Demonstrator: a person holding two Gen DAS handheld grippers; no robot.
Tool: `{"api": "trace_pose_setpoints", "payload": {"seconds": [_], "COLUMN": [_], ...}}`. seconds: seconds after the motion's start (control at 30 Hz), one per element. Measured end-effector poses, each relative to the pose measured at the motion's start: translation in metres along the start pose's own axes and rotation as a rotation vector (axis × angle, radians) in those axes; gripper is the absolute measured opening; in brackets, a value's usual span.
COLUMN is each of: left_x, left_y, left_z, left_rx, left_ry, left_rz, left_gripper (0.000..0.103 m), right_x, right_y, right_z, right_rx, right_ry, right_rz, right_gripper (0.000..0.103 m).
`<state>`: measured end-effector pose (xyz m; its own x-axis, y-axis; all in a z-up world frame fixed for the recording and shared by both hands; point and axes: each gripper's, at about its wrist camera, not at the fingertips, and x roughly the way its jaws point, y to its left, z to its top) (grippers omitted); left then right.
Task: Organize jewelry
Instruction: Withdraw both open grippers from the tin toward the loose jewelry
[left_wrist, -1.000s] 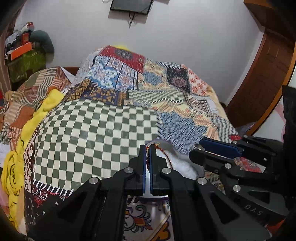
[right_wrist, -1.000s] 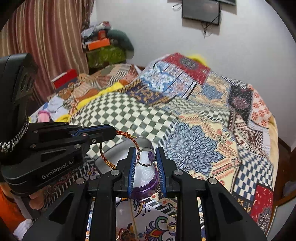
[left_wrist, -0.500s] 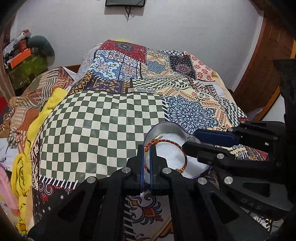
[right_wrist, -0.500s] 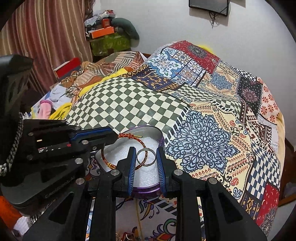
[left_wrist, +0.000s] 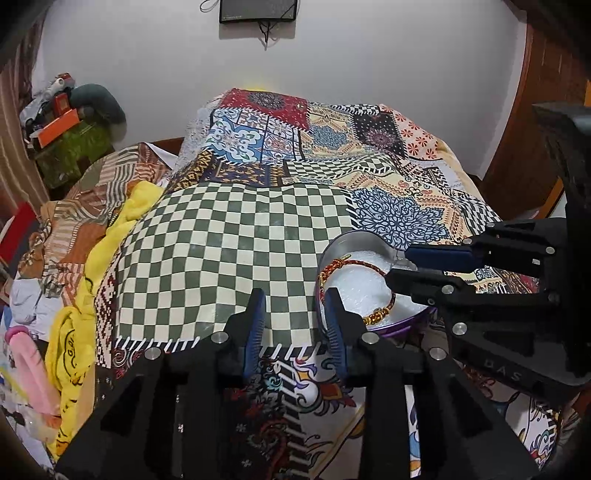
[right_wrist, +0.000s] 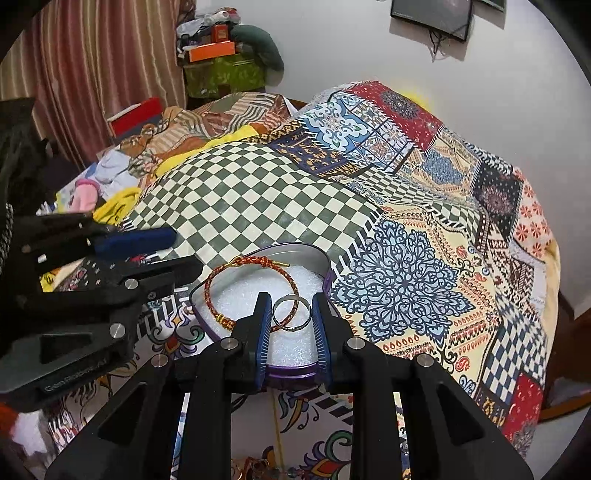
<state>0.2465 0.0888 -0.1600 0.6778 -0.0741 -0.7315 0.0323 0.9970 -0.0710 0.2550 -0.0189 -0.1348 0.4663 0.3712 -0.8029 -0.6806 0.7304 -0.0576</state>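
While the left gripper (left_wrist: 295, 317) hangs over the patchwork bedspread (left_wrist: 236, 243), its jaws have just been opening and now stand apart with only the checkered cloth showing between them. Just right of it sits the purple heart-shaped tin (left_wrist: 402, 325), lined with white foam. The red-and-gold braided bracelet (left_wrist: 354, 284) lies inside the tin, its near side touching the left gripper's right finger or passing just behind it; which, I cannot tell. From the right of the tin the right gripper (left_wrist: 400, 266) reaches over the rim.

In the right wrist view, the right gripper (right_wrist: 290, 314) is clamped on a silver ring (right_wrist: 290, 313), held above the tin's white foam. The tin (right_wrist: 295, 371) lies directly under the fingers, on the bedspread (right_wrist: 388, 266). The bracelet (right_wrist: 251, 291) rests in the tin, one side leaning on the far rim, its right side crossing behind the ring. Left of the tin, the left gripper (right_wrist: 177, 251) shows with its fingers parted and nothing between them.
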Motion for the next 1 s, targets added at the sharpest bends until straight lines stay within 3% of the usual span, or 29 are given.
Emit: {"api": "trace_pose_setpoints", "payload": {"seconds": [0.13,0.2,0.27,0.63,1.0], "left_x": [-0.007,-0.011,-0.014,-0.044,-0.083], "left_y": [0.002,0.002,0.001,-0.01,-0.041], "left_z": [-0.001,-0.002,-0.002,-0.006,-0.011], "left_rx": [-0.009,-0.009,-0.01,-0.004,0.032], "left_ry": [-0.004,-0.008,-0.01,-0.036,-0.079], "left_rz": [0.004,0.008,0.008,0.007,-0.012], "left_gripper": [0.032,0.032,0.032,0.032,0.037], "right_x": [-0.003,-0.005,-0.009,-0.051,-0.104], "right_y": [0.002,0.003,0.003,0.0,-0.008], "right_z": [0.0,-0.001,-0.001,-0.007,-0.034], "right_rx": [-0.007,-0.013,-0.013,0.036,0.105], "right_ry": [-0.004,-0.005,-0.02,-0.094,-0.165], "right_rz": [-0.019,-0.037,-0.058,-0.076,-0.097], "right_gripper": [0.022,0.035,0.04,0.041,0.041]}}
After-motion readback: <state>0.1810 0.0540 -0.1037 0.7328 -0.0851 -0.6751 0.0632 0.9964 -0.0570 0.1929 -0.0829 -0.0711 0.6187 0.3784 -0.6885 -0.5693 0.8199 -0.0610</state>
